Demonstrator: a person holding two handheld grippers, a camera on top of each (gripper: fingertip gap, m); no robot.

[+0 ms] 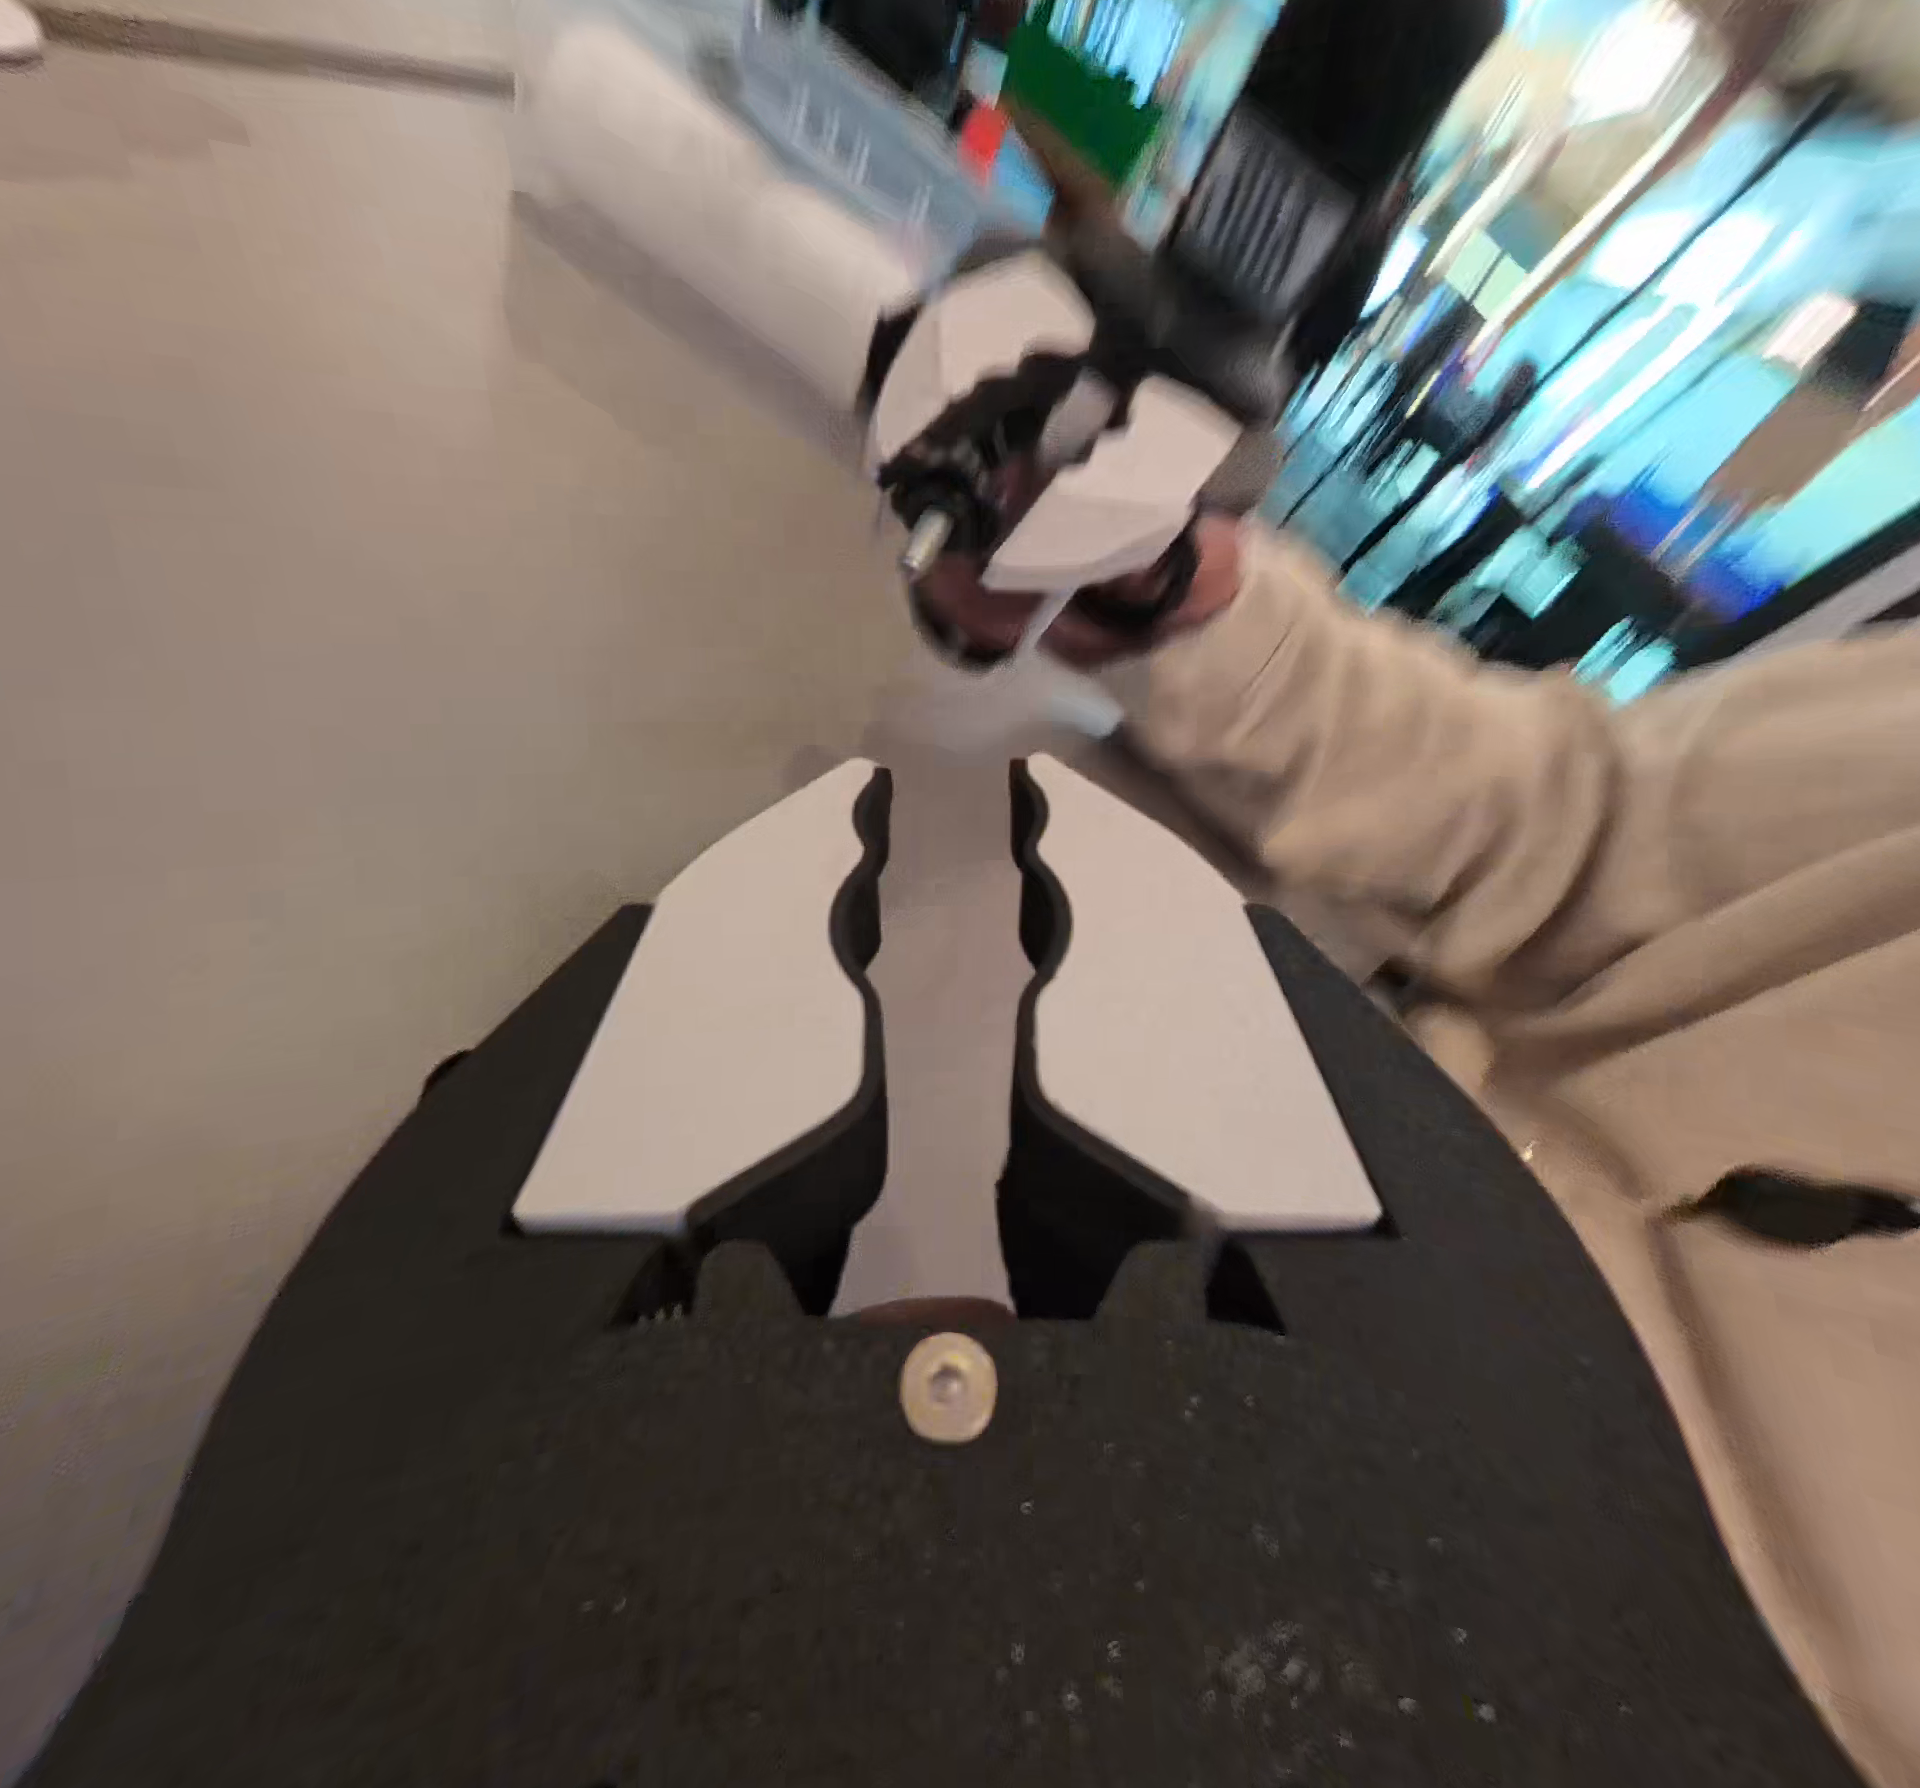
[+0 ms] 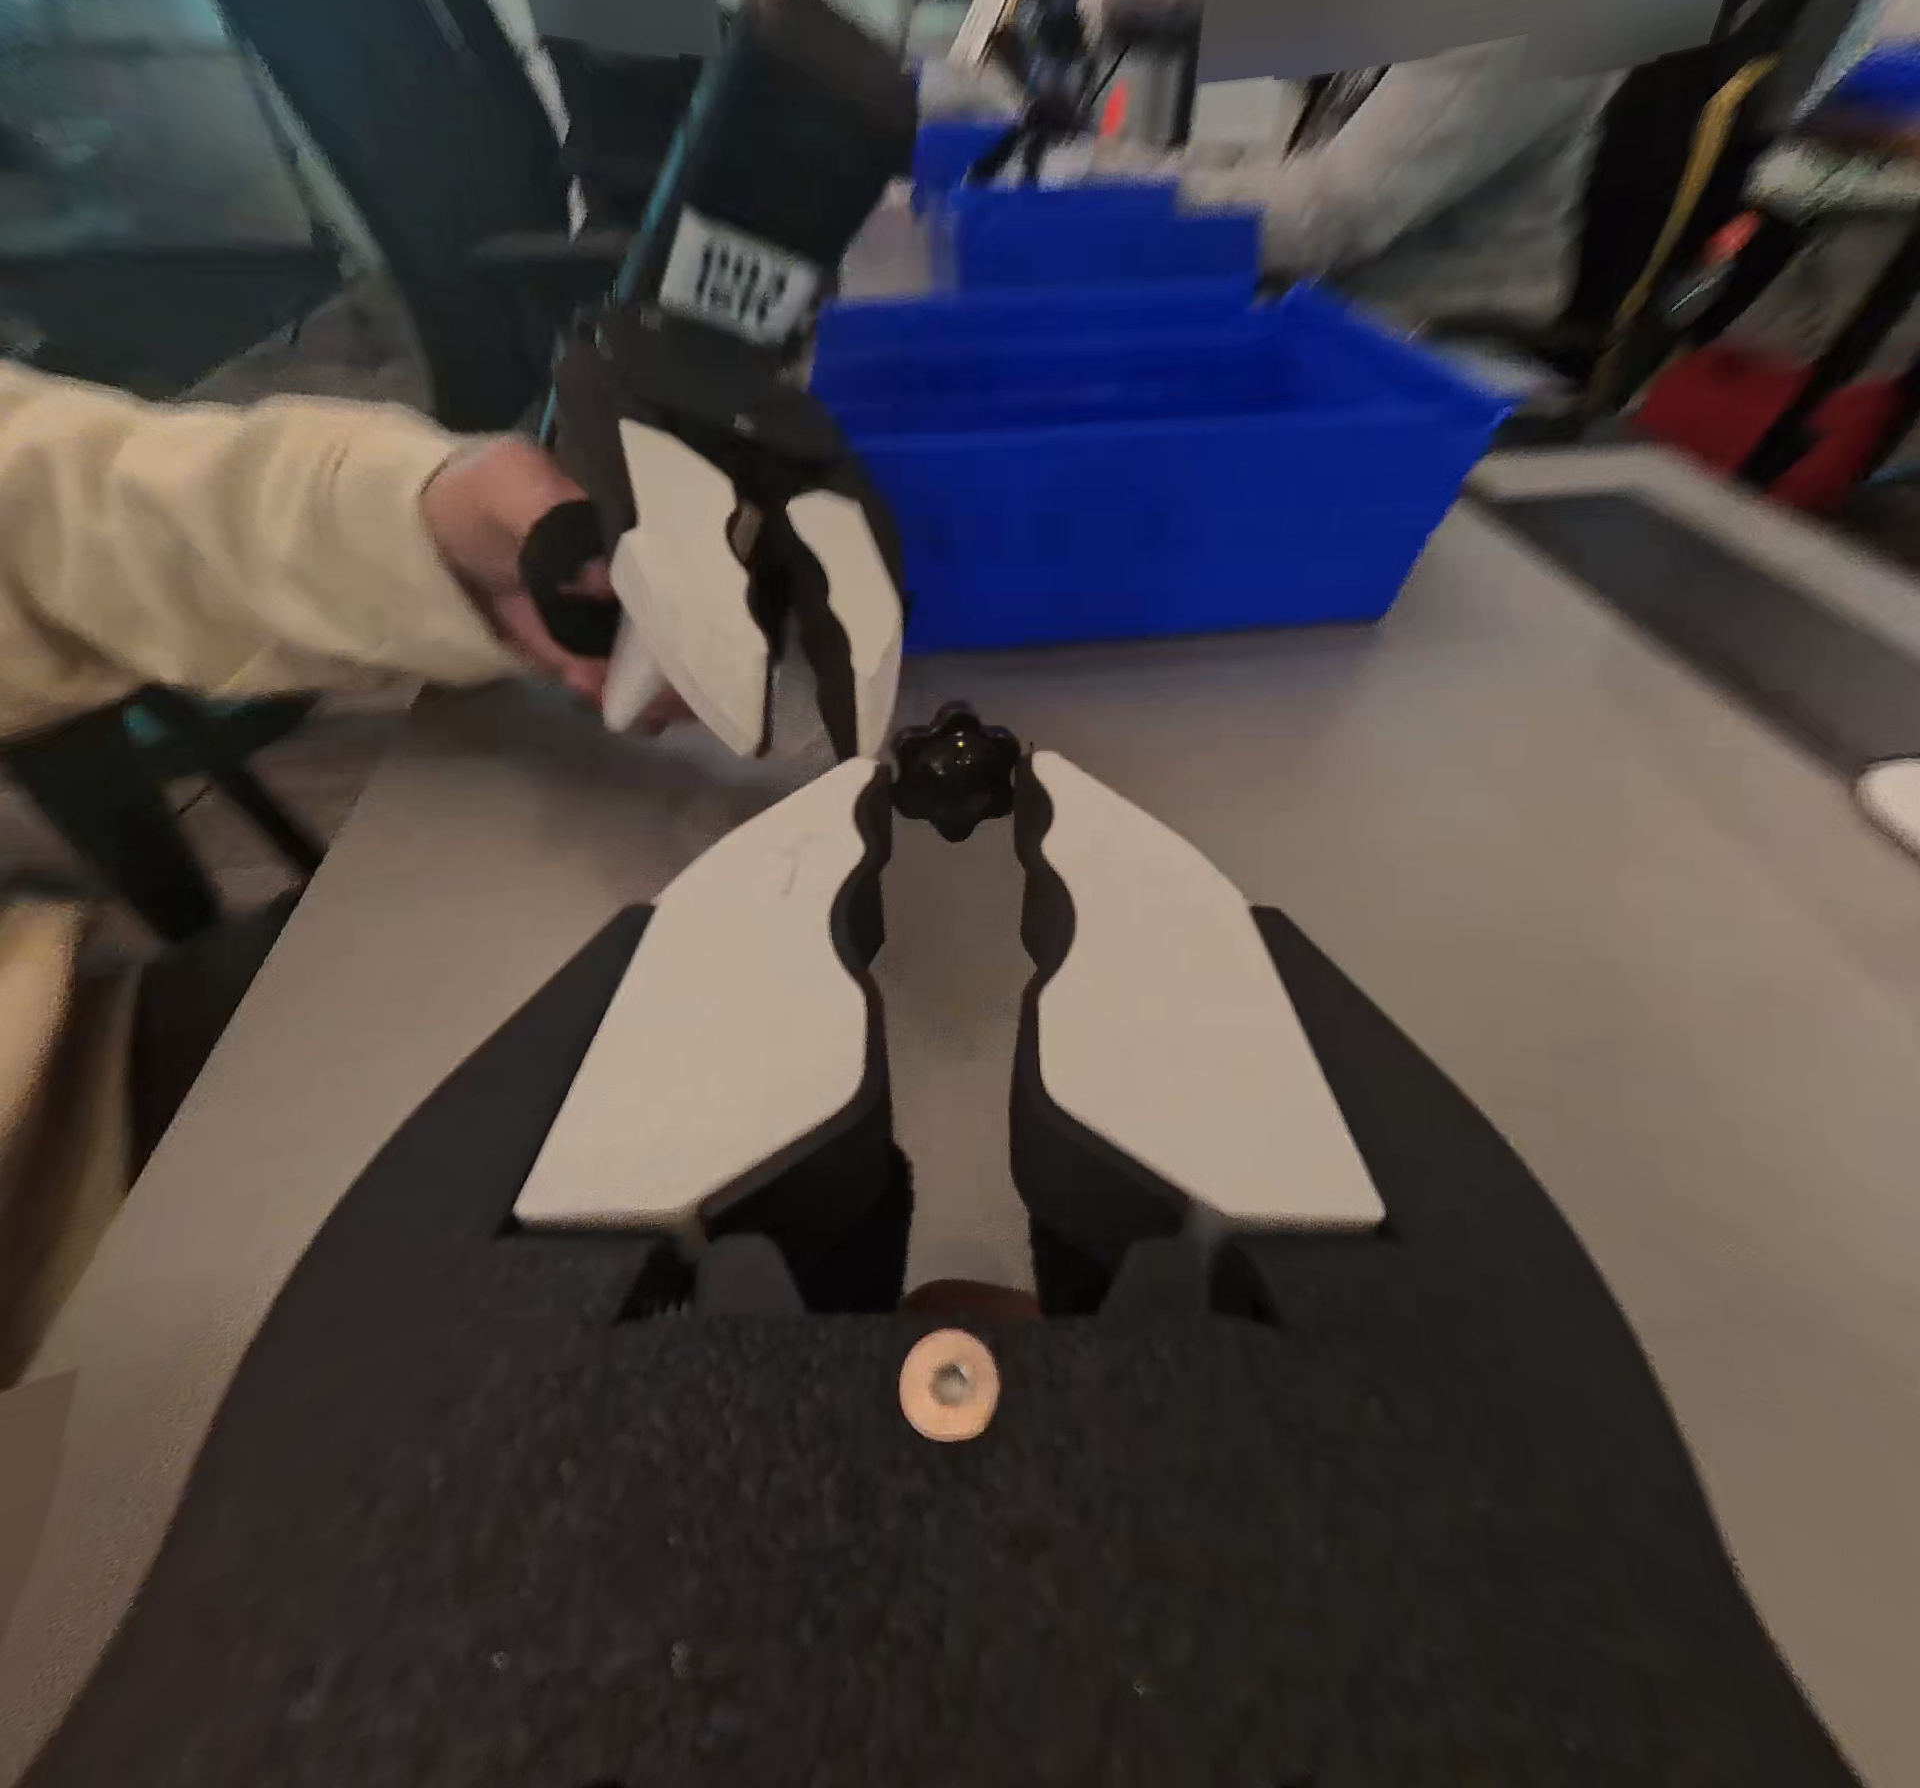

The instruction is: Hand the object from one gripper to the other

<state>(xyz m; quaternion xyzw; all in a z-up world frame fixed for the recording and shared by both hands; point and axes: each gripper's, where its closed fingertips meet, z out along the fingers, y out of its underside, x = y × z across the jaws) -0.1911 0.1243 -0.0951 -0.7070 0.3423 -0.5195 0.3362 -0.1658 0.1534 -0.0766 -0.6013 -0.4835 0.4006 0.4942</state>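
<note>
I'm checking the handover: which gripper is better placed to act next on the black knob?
Left. The right gripper already pinches the black knob at its fingertips, while the left gripper hangs beside it, empty and slightly parted, so it likely takes over.

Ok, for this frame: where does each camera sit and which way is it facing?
Left wrist view: sits on the left tool and looks along its empty fingers at the right tool, which grips a black knob; the beige right sleeve shows at right.
Right wrist view: sits on the right tool and faces blue bins on the grey table; the left tool, left hand and left sleeve enter from the left.
Shared: both tools and the knob; the cameras roughly face each other.
</note>
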